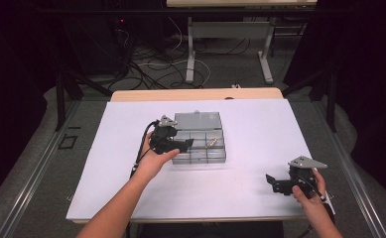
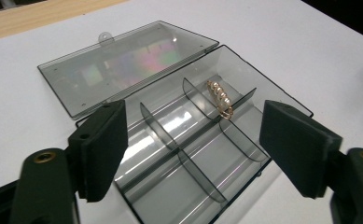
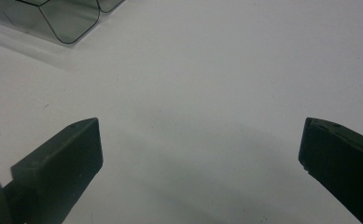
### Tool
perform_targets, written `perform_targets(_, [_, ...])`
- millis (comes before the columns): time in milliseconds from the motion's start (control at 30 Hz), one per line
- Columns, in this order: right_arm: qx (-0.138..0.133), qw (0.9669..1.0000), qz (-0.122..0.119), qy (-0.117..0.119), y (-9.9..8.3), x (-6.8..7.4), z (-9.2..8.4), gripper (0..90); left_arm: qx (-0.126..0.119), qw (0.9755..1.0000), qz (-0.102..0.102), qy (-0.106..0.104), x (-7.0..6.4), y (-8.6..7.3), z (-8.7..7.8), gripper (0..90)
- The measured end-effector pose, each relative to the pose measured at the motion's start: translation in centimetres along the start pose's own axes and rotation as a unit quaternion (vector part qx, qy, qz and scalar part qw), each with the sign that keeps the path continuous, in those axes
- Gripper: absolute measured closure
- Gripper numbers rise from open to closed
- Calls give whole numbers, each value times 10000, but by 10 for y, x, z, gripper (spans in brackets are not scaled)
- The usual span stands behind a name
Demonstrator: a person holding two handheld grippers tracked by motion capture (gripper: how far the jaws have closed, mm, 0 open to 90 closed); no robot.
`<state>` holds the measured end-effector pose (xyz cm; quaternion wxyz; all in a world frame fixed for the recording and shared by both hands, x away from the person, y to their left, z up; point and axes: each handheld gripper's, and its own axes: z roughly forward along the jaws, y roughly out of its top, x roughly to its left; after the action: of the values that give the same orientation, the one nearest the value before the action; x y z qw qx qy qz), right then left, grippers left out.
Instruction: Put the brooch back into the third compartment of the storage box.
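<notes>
A smoky clear plastic box [image 1: 200, 154] with several compartments lies open mid-table, its lid [image 1: 198, 120] folded back flat. A gold ring with small pearls [image 2: 220, 99] rests on a divider in a far compartment [image 1: 211, 143]. My left gripper [image 1: 184, 145] hovers over the box's left part, jaws wide apart and holding nothing; in the left gripper view the gripper [image 2: 193, 140] frames the compartments. My right gripper [image 1: 271, 182] is open near the table's front right, over bare white surface [image 3: 198, 154], with a corner of the box [image 3: 62, 21] far off.
The white table top [image 1: 260, 129] sits over a wooden board [image 1: 195, 94] showing at the far edge. Cables [image 1: 151, 64] and a desk frame [image 1: 230, 44] stand on the floor beyond. Metal rails [image 1: 36, 163] flank the table.
</notes>
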<state>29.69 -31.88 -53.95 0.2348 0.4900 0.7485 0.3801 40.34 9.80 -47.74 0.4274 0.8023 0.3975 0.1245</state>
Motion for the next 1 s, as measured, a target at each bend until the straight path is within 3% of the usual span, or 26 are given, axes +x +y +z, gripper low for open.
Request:
perform_targets(600, [-15,10000,-57,-16,0,0,-1,0,-131,9995,-276,75,24,-25,-43,82])
perform_targets(867, [-14,10000,-61,-47,0,0,-1,0,-212,9987,-410,198,34,-37,-56,9])
perform_targets(1000, [-12,10000,-37,-52,0,0,-1,0,-232,9976,-490,422,38,-45,-62,5])
